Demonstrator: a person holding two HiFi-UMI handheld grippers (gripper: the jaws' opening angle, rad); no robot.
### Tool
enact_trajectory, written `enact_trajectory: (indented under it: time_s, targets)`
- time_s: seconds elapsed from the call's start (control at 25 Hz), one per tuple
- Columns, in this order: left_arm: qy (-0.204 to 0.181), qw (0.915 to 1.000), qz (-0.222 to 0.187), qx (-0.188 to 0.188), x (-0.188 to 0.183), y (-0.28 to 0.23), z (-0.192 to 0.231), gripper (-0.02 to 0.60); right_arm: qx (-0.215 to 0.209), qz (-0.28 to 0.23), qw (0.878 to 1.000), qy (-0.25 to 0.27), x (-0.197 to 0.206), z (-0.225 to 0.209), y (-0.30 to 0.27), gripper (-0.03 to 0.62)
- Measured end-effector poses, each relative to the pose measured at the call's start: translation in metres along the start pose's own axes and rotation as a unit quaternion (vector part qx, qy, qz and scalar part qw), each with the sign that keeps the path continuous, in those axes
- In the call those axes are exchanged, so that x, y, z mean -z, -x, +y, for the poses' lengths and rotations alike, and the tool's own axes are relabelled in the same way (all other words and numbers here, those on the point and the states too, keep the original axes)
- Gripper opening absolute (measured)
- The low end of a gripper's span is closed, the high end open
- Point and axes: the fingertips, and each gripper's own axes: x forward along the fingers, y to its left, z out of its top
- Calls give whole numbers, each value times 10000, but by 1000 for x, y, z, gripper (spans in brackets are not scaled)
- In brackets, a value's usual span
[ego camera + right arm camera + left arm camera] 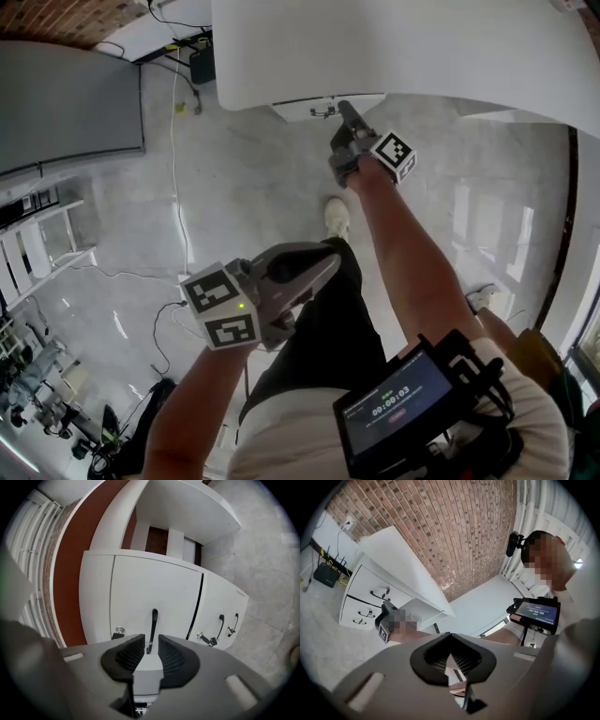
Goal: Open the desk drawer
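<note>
The white desk (403,47) spans the top of the head view, with its drawer unit (323,108) below the edge. My right gripper (343,114) is up against that unit. In the right gripper view the top drawer front (154,588) fills the middle and its black handle (153,627) runs down into the gap between the jaws of the right gripper (146,652), which stand open a little, not closed on it. A key lock (119,631) sits left of the handle. My left gripper (326,266) hangs back by my leg, shut and empty.
Two more drawers with black handles (221,624) and a key (205,639) lie to the right. Cables (174,150) and a black box (202,64) lie on the marble floor at left, beside a grey panel (66,103). A timer screen (398,405) is strapped on my chest.
</note>
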Motion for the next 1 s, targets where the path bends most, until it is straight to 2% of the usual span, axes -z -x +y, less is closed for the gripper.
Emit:
enact_trajectory:
  time_s: [0.32, 0.56, 0.68, 1.0]
  targets:
    - [92, 9999, -94, -62, -5, -1, 22, 5, -98, -175, 9998, 22, -13, -8, -29, 77]
    - [200, 9998, -86, -48, 6, -2, 19, 5, -295, -298, 9991, -80, -20, -6, -35, 75]
    - [247, 9996, -105, -51, 8, 0, 18, 5, -315, -310, 9990, -46, -21, -4, -36, 40]
    - [272, 9995, -155, 8, 8, -1, 24, 5, -311, -437, 9979, -377, -11, -8, -24, 24]
